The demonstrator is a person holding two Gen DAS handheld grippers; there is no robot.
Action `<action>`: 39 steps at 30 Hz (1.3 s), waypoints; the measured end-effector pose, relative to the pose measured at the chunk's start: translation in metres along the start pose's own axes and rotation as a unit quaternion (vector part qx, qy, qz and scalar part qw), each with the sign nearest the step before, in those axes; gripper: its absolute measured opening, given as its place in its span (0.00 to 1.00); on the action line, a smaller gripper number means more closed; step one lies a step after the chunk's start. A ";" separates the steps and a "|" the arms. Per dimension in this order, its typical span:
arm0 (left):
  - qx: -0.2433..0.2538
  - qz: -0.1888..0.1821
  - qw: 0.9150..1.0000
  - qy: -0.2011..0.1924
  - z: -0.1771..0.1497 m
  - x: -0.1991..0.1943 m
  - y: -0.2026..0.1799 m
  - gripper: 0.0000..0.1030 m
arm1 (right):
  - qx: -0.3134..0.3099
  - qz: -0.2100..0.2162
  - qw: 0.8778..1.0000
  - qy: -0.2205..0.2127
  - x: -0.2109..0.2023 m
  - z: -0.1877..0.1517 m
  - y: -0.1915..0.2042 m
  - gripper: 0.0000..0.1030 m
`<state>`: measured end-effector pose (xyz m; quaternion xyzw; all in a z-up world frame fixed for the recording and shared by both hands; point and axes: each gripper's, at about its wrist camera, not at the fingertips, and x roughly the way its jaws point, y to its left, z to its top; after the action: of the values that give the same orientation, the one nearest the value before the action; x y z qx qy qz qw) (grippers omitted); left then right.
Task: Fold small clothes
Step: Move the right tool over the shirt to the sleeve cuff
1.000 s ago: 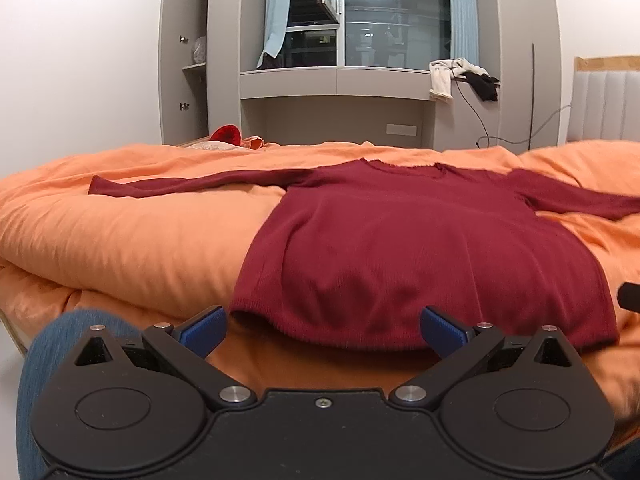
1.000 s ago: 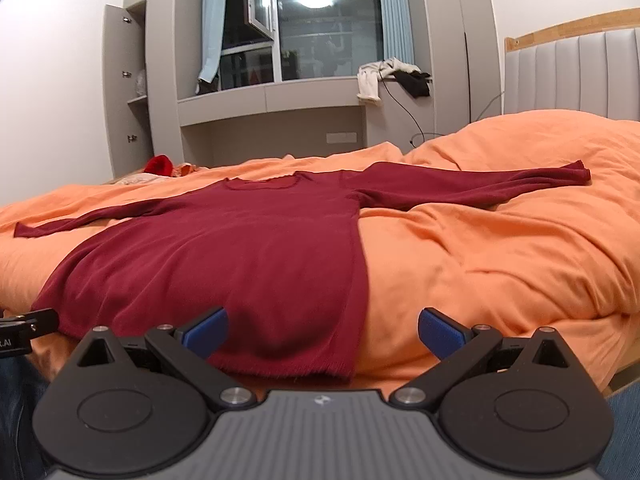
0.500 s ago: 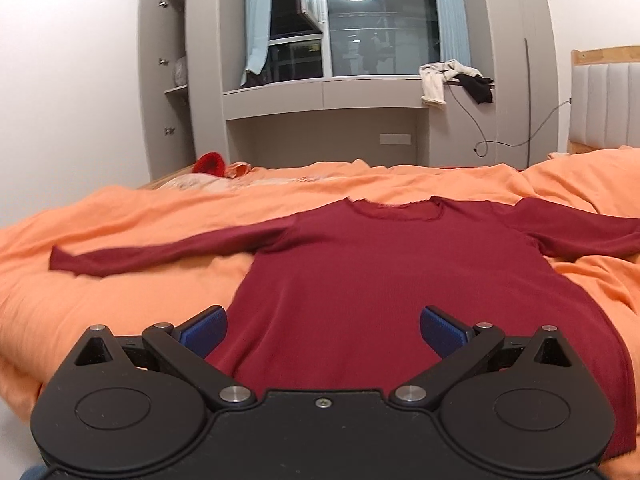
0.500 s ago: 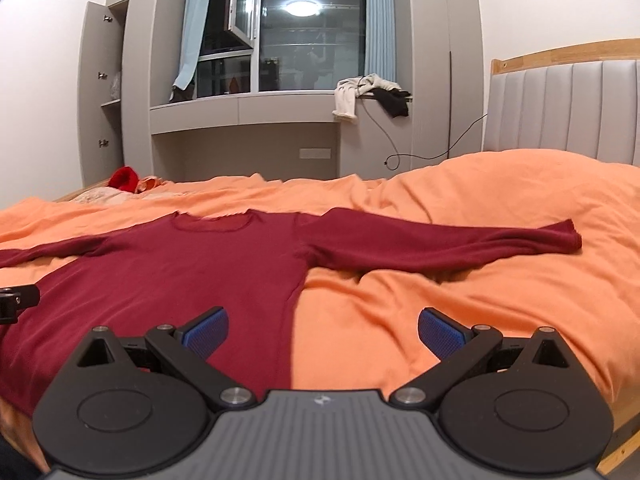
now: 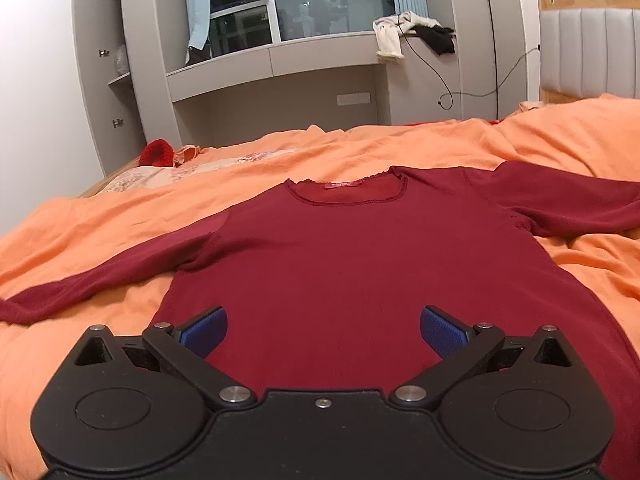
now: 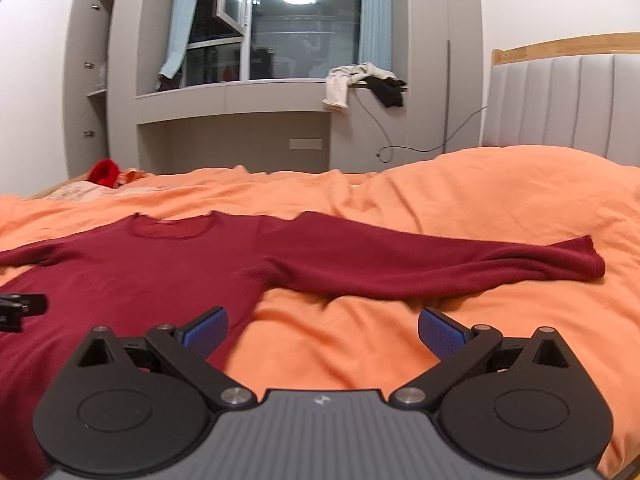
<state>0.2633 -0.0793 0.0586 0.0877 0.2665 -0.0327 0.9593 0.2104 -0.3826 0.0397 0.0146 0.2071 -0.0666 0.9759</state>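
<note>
A dark red long-sleeved top [image 5: 360,272] lies flat and face up on the orange bed cover [image 5: 120,232], neckline away from me, both sleeves spread sideways. My left gripper [image 5: 323,330] is open and empty, held over the lower body of the top. In the right wrist view the top [image 6: 132,272] fills the left side and its right sleeve [image 6: 440,264] stretches to the right. My right gripper [image 6: 323,330] is open and empty, over the top's right side edge below the armpit. A black part of the left gripper [image 6: 20,308] shows at the left edge.
The orange bed cover [image 6: 480,200] bulges at the right near the padded headboard [image 6: 560,104]. A red item [image 5: 156,152] lies at the far left of the bed. Grey cabinets and a window ledge with hanging clothes [image 5: 404,32] stand behind the bed.
Both grippers have risen and moved forward over the bed: the hem has dropped out of view and the neckline and sleeves now look nearer. Both stay open.
</note>
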 end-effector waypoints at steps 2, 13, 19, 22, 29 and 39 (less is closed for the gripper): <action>0.003 -0.001 1.000 0.001 0.004 0.011 -0.001 1.00 | -0.002 -0.008 1.000 -0.004 0.011 0.002 -0.008 1.00; -0.011 -0.009 1.000 0.023 0.005 0.062 0.001 1.00 | 0.012 -0.039 0.999 -0.022 0.047 -0.012 -0.032 1.00; -0.025 -0.001 0.999 0.028 -0.004 0.071 0.011 1.00 | 0.015 -0.029 0.999 -0.014 0.055 -0.016 -0.035 1.00; -0.036 -0.001 0.999 0.017 -0.009 0.070 0.016 1.00 | 0.040 0.006 0.999 -0.020 0.055 -0.013 -0.042 1.00; -0.036 -0.001 0.999 0.015 -0.016 0.072 0.014 1.00 | 0.055 0.039 0.998 0.017 0.063 -0.009 -0.076 1.00; -0.022 0.002 1.000 0.012 -0.019 0.071 0.008 1.00 | -0.033 -0.177 0.983 -0.037 0.052 -0.018 -0.129 1.00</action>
<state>0.3158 -0.0690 0.0069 0.0673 0.2786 -0.0237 0.9578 0.2321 -0.5162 0.0019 -0.0572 0.1725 -0.2318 0.9556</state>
